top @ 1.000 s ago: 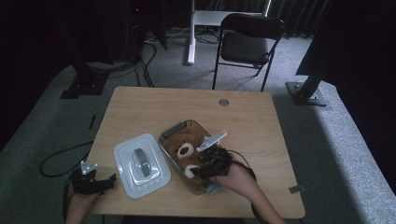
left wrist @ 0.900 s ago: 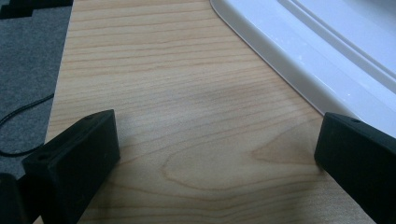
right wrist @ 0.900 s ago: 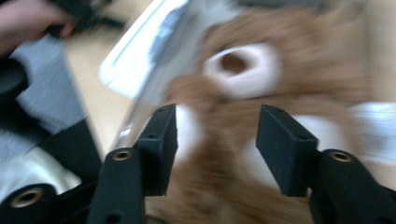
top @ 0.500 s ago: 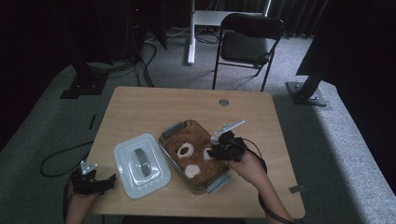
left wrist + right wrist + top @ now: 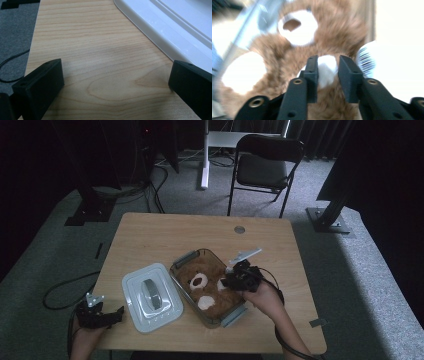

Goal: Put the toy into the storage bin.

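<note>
- The plush bear (image 5: 209, 289) lay inside the clear container (image 5: 186, 257) at mid-table; its white lid (image 5: 150, 297) sat on the table (image 5: 165, 232) just to the left, off the container.
- The right gripper (image 5: 327, 67) had its jaws closed to a narrow gap around a white paw (image 5: 327, 68) of the bear. The right gripper view was blurred, so we judged the grip as partial rather than firm.
- The left gripper (image 5: 116, 80) rested wide open at the table's near-left edge, beside the lid, holding nothing.
- Risk: soft fur and stuffing could compress and slip from a shallow pinch when lifted.
- Risk: the bear fits the container snugly; a pull might drag or tip the container, since nothing steadied it.
- Risk: a dropped bear could land on the container's rim.
</note>
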Demonstrator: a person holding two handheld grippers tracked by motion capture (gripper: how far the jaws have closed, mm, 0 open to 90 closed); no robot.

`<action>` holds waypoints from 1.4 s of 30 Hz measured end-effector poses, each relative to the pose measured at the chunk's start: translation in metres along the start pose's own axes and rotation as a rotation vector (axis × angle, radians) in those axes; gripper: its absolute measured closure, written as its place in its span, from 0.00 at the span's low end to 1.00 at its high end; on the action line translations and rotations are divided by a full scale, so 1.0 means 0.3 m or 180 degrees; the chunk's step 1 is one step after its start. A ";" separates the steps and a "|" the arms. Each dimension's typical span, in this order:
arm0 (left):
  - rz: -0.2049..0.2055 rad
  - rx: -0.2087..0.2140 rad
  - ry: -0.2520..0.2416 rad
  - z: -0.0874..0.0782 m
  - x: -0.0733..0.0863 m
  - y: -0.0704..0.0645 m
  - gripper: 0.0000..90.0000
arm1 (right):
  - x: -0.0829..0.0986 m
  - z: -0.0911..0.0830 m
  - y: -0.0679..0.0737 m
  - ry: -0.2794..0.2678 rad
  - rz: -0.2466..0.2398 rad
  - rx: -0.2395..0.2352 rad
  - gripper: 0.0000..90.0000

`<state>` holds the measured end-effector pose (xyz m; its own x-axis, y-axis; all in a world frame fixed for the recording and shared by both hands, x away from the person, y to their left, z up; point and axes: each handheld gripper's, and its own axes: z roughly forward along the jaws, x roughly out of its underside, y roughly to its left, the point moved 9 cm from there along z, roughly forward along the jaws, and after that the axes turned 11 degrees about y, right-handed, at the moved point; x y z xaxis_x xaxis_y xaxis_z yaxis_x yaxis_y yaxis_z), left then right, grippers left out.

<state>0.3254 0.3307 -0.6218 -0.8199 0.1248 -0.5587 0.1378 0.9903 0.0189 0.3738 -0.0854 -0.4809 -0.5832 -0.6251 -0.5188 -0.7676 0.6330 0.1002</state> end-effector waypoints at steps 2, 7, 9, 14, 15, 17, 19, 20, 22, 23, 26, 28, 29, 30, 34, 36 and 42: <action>-0.0005 -0.0003 0.0002 -0.001 0.001 0.000 0.01 | -0.006 -0.044 -0.025 -0.0171 0.0056 0.0043 0.67; -0.0029 0.0012 -0.0010 -0.003 0.002 0.001 0.01 | 0.009 -0.092 -0.117 -0.0326 0.0374 0.0162 0.47; -0.0045 0.0027 -0.0010 -0.005 0.004 0.001 0.01 | 0.019 -0.097 -0.157 -0.0385 0.0475 0.0322 0.38; -0.0035 -0.0029 0.0011 -0.005 0.008 -0.002 0.01 | 0.058 -0.068 -0.248 -0.0404 0.0772 0.0437 0.19; -0.0035 -0.0029 0.0012 -0.005 0.008 -0.002 0.01 | 0.066 -0.061 -0.266 -0.0429 0.0828 0.0465 0.18; -0.0039 -0.0032 0.0011 -0.005 0.008 -0.002 0.01 | 0.088 -0.038 -0.299 -0.0390 0.0830 0.0547 0.14; -0.0045 -0.0034 0.0009 -0.005 0.008 -0.002 0.01 | 0.102 -0.020 -0.328 -0.0430 0.0843 0.0691 0.14; -0.0045 -0.0033 0.0009 -0.005 0.008 -0.002 0.01 | 0.108 -0.013 -0.337 -0.0432 0.0842 0.0703 0.14; -0.0045 -0.0033 0.0010 -0.005 0.008 -0.002 0.01 | 0.119 0.002 -0.357 -0.0521 0.0850 0.0768 0.14; -0.0047 -0.0032 0.0009 -0.005 0.008 -0.002 0.01 | 0.125 0.007 -0.367 -0.0562 0.0855 0.0806 0.14; -0.0072 -0.0047 0.0061 -0.009 0.011 -0.003 0.01 | 0.147 0.025 -0.388 -0.0578 0.0933 0.0839 0.14; -0.0122 -0.0025 0.0032 -0.009 0.008 -0.001 0.01 | 0.164 0.039 -0.401 -0.0561 0.1004 0.0841 0.14; -0.0139 -0.0024 0.0013 -0.009 0.008 0.002 0.01 | 0.172 0.048 -0.403 -0.0551 0.1030 0.0828 0.14; -0.0140 -0.0016 0.0013 -0.009 0.009 0.002 0.01 | 0.179 0.058 -0.406 -0.0548 0.1050 0.0801 0.14; -0.0119 -0.0038 0.0037 -0.010 0.011 0.004 0.01 | 0.204 0.085 -0.419 -0.0496 0.1093 0.0833 0.14; -0.0129 -0.0057 0.0065 -0.010 0.011 0.003 0.01 | 0.227 0.115 -0.424 -0.0447 0.1152 0.0803 0.14; -0.0273 0.0088 0.0142 -0.039 0.003 -0.014 0.01 | 0.243 0.163 -0.415 -0.0399 0.1129 0.0754 0.14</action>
<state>0.3176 0.3274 -0.6125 -0.8532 0.0429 -0.5198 0.0809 0.9954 -0.0507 0.4398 -0.1874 -0.5728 -0.7515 -0.2993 -0.5879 -0.4352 0.8947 0.1009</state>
